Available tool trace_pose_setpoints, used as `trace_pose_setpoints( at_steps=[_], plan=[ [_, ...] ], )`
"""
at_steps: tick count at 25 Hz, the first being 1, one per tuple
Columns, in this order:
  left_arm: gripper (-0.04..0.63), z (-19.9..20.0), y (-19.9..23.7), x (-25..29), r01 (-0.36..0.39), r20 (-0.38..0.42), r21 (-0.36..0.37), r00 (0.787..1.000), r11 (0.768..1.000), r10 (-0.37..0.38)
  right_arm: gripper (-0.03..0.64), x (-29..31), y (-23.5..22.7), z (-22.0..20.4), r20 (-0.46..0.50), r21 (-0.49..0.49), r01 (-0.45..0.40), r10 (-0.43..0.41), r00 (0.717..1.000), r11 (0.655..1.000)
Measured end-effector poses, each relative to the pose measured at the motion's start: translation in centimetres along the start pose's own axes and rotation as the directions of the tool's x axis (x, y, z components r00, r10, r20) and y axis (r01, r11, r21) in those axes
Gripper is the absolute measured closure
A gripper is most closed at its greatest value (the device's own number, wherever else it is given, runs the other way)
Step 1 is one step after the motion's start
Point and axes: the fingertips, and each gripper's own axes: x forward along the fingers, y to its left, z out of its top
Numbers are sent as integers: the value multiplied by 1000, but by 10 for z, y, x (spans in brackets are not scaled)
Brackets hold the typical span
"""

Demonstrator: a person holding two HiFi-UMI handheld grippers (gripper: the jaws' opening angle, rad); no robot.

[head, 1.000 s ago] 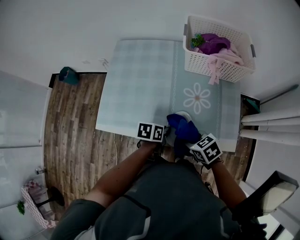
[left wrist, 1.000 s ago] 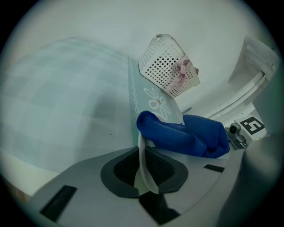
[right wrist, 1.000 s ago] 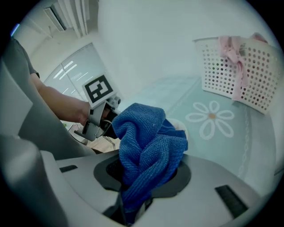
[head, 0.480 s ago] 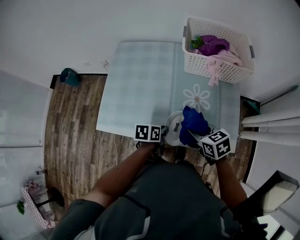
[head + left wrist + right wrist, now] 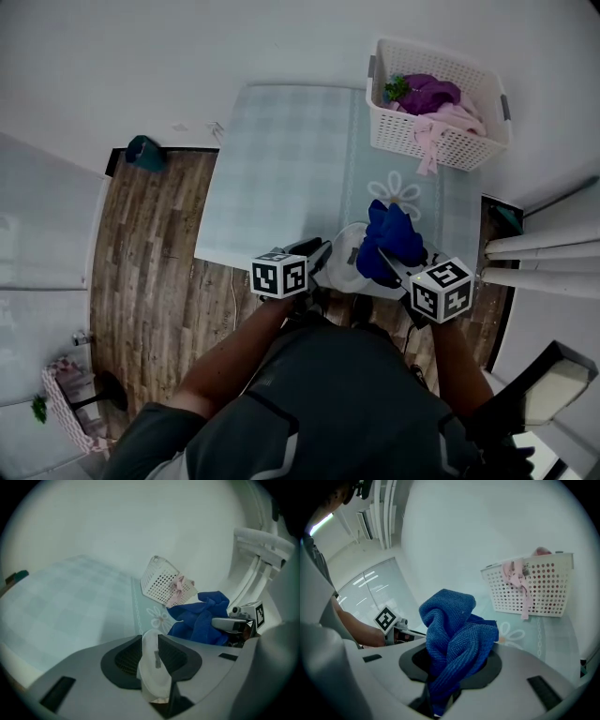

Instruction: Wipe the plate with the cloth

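Blue cloth (image 5: 454,639) is noted as soft, matt looped knit. White plate (image 5: 152,677) is seen smooth, with a faint sheen. Basket (image 5: 394,131) is logged as white perforated plastic. Tablecloth (image 5: 281,169) is seen matt and smooth. Floor (image 5: 150,253) is shown as grained wood planks.

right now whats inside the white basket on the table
The white basket holds a purple cloth, a pink cloth that hangs over its front wall, and a small green item. Anything beneath them is covered.
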Motion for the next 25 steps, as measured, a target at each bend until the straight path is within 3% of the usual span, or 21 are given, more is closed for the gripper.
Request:
trace_pose_setpoints(
  at_steps=[5, 8, 14, 19, 25],
  plan=[
    [494, 49, -37, -29, 57, 175, 142, 981, 988, -82, 486, -15, 8, 36, 117, -44, -13, 19, 993, 999],
    [578, 75, -56, -50, 11, 264, 236, 961, 972, -75, 486, -23, 13, 54, 164, -75, -35, 47, 985, 997],
    [586, 100, -78, -93, -82, 397, 276, 917, 958, -37, 486, -36, 24, 75, 225, -137, -72, 102, 969, 988],
    [586, 102, -86, -112, -109, 426, 291, 904, 950, -26, 486, -37, 34, 78, 234, -174, -79, 119, 965, 982],
    [586, 100, -82, -124, -52, 407, 309, 910, 950, -82, 486, -39, 55, 87, 264, -223, -1, 61, 962, 975]
  ],
)
